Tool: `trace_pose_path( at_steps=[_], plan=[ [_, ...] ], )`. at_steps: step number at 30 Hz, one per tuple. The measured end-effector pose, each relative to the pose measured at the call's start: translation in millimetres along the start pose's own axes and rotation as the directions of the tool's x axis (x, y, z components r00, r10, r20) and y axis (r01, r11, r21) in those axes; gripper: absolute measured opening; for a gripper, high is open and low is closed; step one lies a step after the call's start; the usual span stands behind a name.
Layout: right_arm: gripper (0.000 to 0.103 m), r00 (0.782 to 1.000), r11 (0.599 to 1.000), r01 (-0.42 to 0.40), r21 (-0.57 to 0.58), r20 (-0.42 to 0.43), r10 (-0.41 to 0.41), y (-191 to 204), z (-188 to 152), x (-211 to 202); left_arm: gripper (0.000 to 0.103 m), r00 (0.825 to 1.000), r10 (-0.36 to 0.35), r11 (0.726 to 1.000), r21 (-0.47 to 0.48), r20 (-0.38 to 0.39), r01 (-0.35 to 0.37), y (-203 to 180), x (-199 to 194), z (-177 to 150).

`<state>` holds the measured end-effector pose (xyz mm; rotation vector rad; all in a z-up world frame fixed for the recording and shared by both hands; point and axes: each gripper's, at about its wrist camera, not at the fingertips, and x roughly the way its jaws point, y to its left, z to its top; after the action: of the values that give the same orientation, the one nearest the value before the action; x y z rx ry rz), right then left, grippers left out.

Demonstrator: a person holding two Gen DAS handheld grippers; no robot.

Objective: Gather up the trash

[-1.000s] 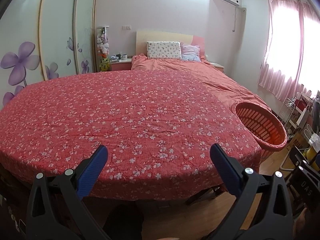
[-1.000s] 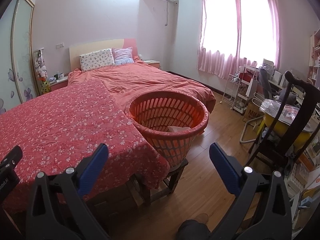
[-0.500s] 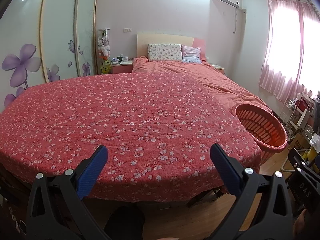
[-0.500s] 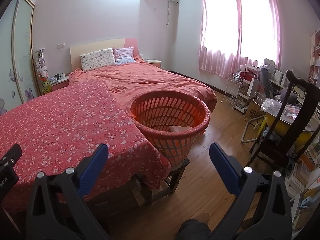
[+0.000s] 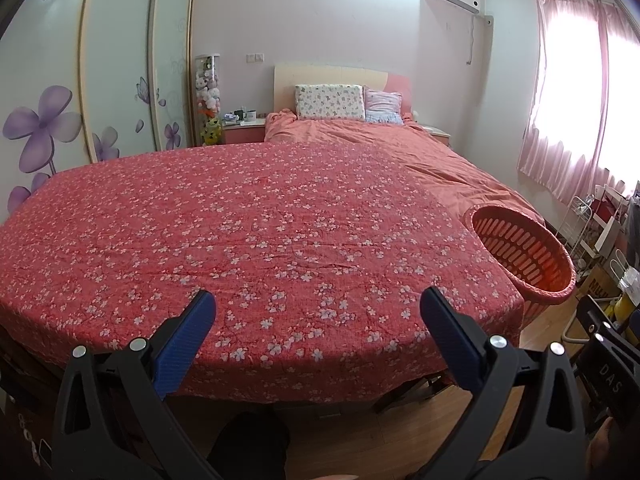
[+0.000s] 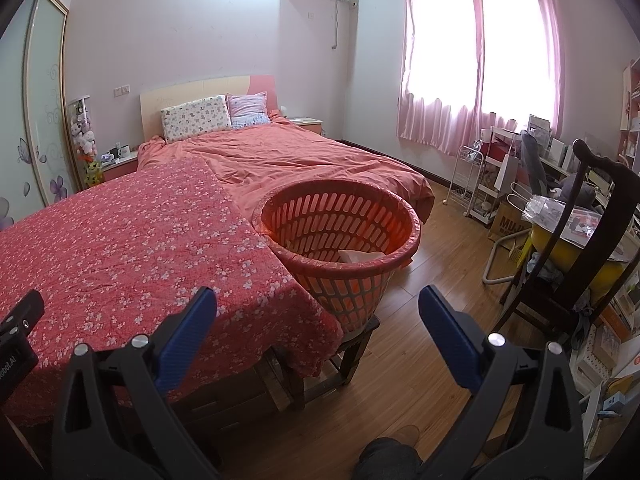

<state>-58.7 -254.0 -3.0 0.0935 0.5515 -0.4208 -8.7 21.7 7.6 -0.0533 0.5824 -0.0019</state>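
Both grippers wide open, holding nothing: left gripper (image 5: 318, 312) over the floral cloth (image 5: 248, 232), right gripper (image 6: 318, 312) facing the upright orange basket (image 6: 340, 236) just right of it, white scrap (image 6: 360, 257) inside.

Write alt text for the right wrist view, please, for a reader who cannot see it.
The open right gripper points at an orange basket on a wooden stool, beside a table under a red flowered cloth. Something white lies inside the basket.
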Motion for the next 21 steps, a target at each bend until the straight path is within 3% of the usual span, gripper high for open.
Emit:
trace_pose_path(
  at_steps=[21],
  plan=[
    [0.099,1.0,1.0,-0.002,0.0,-0.003,0.002,0.7,-1.6,1.2,0.101,1.0,0.001,1.0,0.0,-0.009,-0.001,0.3,1.6,-3.0]
  ],
)
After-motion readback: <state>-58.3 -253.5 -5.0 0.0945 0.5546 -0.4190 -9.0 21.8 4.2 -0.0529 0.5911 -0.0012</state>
